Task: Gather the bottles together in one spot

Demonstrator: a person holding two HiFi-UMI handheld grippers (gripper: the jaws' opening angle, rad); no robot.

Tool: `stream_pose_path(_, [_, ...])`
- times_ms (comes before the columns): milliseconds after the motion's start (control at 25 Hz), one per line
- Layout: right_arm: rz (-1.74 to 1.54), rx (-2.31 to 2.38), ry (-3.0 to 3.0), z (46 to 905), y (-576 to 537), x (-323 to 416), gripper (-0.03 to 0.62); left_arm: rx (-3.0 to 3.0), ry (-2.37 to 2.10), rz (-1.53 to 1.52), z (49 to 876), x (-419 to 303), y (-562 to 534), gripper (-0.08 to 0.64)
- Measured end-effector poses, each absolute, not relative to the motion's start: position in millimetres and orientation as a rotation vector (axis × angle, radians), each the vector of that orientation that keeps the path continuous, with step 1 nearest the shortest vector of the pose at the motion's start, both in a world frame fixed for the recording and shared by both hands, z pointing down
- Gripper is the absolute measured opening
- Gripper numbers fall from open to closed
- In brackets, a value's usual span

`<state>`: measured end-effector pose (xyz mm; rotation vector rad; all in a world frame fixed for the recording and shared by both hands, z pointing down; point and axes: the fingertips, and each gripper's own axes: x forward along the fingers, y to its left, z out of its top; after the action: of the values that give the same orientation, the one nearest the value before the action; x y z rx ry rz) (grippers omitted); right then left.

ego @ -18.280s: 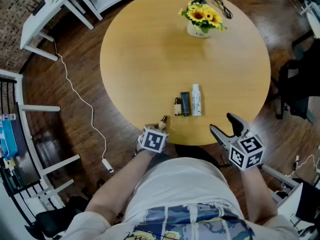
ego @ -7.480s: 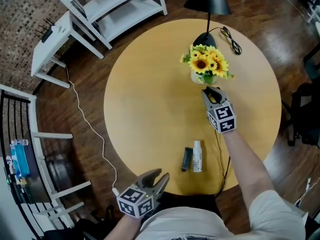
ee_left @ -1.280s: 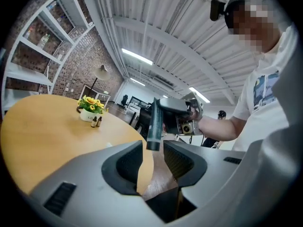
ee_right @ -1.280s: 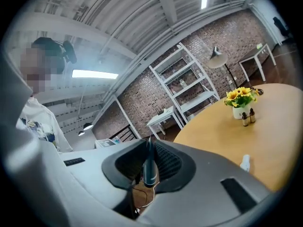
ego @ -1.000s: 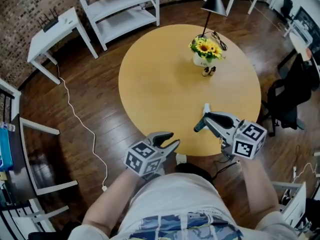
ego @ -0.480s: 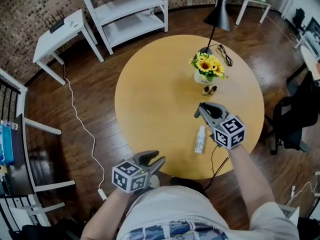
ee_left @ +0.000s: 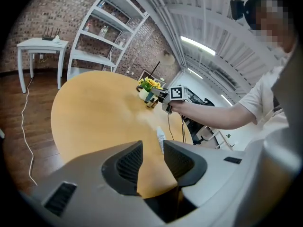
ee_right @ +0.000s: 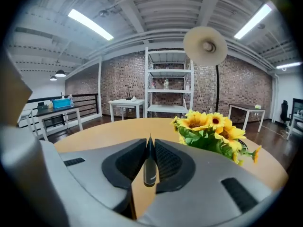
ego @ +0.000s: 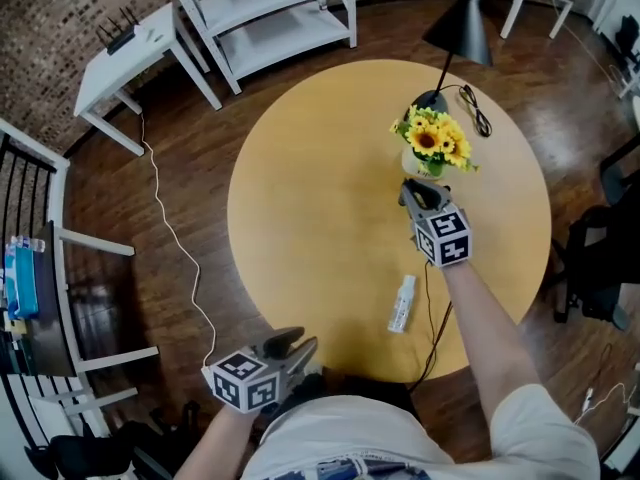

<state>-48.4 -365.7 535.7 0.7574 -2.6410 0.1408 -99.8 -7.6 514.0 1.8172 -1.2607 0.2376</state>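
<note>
My right gripper [ego: 413,192] reaches over the round wooden table [ego: 320,198] to the vase of sunflowers [ego: 432,144]. It is shut on a slim dark tube [ee_right: 150,168], which stands upright between the pads, with the sunflowers [ee_right: 208,129] just to its right. In the left gripper view two small brown bottles [ee_left: 151,103] stand at the foot of the vase, right by the right gripper [ee_left: 160,95]. A white bottle [ego: 403,303] lies on its side nearer to me. My left gripper [ego: 292,353] hangs open off the table's near edge, with nothing between its fingers.
A black floor lamp [ego: 462,28] and its cable [ego: 475,108] sit behind the vase. Around the table stand a white shelf unit [ego: 270,8], a small white side table [ego: 130,58] and a dark chair [ego: 600,258]. A white cord [ego: 180,248] trails over the floor.
My right gripper has carried the dark tube away from the white bottle and up to the vase. The white bottle still lies in its place. My left gripper has dropped a little lower.
</note>
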Motion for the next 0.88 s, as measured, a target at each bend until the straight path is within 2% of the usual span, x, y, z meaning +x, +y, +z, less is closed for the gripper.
stream_pose_path(680, [0.103, 0.871, -2.594, 583, -398, -53, 0.062, 1.74, -1.285, 0.224, 531, -98, -14, 0.118])
stream_pose_path(760, [0.108, 0.865, -2.586, 583, -397, -54, 0.071, 1.744, -1.28, 0.226, 530, -98, -15, 0.118])
stream_pose_path(880, [0.115, 0.866, -2.585, 582, -397, -54, 0.129, 1.754, -1.277, 0.231, 529, -99, -16, 0.118])
